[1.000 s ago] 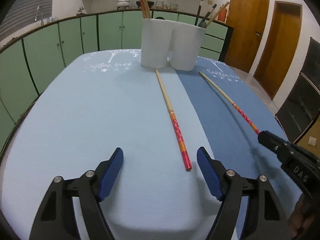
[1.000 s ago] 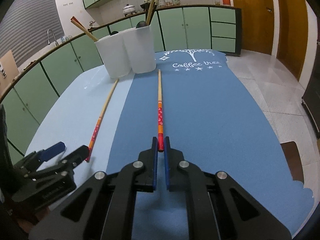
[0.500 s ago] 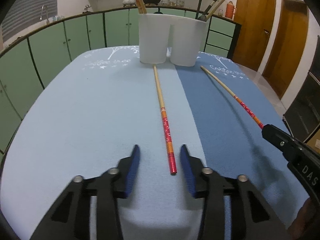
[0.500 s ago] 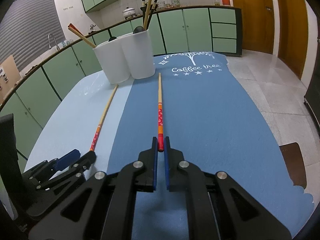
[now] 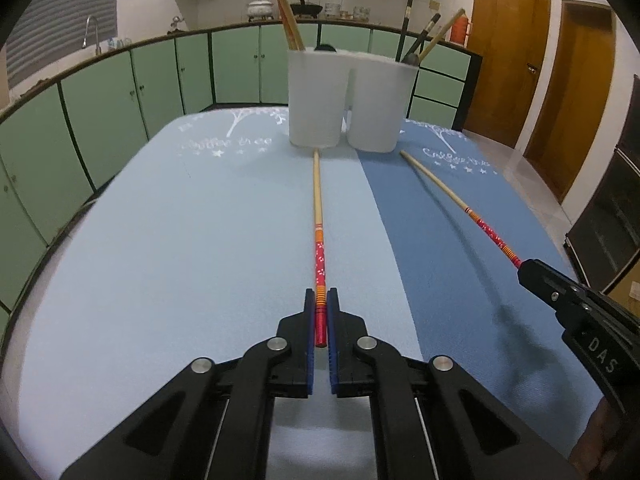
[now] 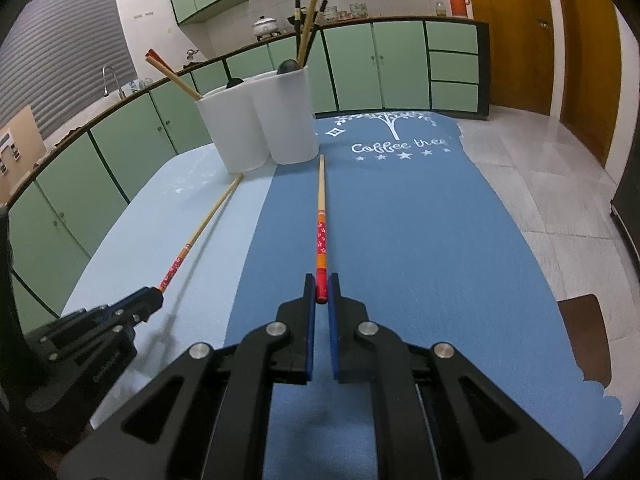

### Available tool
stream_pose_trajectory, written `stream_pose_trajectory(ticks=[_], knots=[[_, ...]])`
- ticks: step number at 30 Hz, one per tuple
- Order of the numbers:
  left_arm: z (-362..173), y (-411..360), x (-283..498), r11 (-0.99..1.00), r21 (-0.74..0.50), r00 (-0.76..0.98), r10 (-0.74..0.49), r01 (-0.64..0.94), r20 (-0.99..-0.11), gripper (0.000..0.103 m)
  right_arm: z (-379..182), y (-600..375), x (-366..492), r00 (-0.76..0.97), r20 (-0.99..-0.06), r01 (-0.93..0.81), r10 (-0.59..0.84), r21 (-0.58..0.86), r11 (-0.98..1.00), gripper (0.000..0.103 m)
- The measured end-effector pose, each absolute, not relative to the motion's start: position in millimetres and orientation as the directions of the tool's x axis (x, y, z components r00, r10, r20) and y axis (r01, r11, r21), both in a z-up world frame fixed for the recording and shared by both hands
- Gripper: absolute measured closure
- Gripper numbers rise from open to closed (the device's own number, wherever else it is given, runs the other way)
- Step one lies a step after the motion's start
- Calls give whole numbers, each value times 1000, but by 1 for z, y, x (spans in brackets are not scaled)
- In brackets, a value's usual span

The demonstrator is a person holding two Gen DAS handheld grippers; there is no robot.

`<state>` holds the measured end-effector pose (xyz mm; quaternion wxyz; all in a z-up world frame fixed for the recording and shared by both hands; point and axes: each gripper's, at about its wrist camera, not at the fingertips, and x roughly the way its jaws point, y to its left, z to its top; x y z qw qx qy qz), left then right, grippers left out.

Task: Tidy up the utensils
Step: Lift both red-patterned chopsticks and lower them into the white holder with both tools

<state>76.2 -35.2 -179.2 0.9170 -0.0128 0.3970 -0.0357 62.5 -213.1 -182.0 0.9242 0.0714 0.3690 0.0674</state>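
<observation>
Between each gripper's closed jaws, one chopstick (image 5: 319, 248).

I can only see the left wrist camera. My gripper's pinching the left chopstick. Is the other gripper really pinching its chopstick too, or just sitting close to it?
Observer: It's really pinching. In the right wrist view, the right gripper has its fingers shut on the red end of the right chopstick.
Operator: Where does that chopstick point?
Observer: Straight away from the gripper. Its bare wooden tip ends close to the base of the white holder. I cannot tell if they touch.
Operator: The white writing on the dark blue mat is fuzzy for me. What does it say?
Observer: The dark blue mat reads "Coffee tree", with a white tree above the words and a row of stars below.
</observation>
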Motion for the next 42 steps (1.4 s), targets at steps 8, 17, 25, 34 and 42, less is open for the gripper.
stream_pose_trajectory(ticks=[8, 17, 25, 34, 42], knots=[[-153, -29, 73, 997, -19, 708, -62, 69, -704, 98, -171, -207, 60, 736, -654, -97, 175, 154, 983, 98], [-111, -19, 69, 997, -27, 768, -77, 78, -636, 98, -153, -205, 60, 753, -633, -105, 179, 154, 983, 98], [-67, -10, 72, 994, -48, 827, -109, 99, -552, 98, -109, -212, 67, 805, -558, -128, 198, 162, 978, 98], [-38, -6, 92, 986, -78, 846, -169, 150, -506, 98, -50, -224, 101, 816, -507, -180, 277, 233, 956, 98], [-26, -6, 108, 980, -85, 842, -198, 180, -502, 98, -15, -217, 126, 799, -511, -233, 316, 220, 947, 98]])
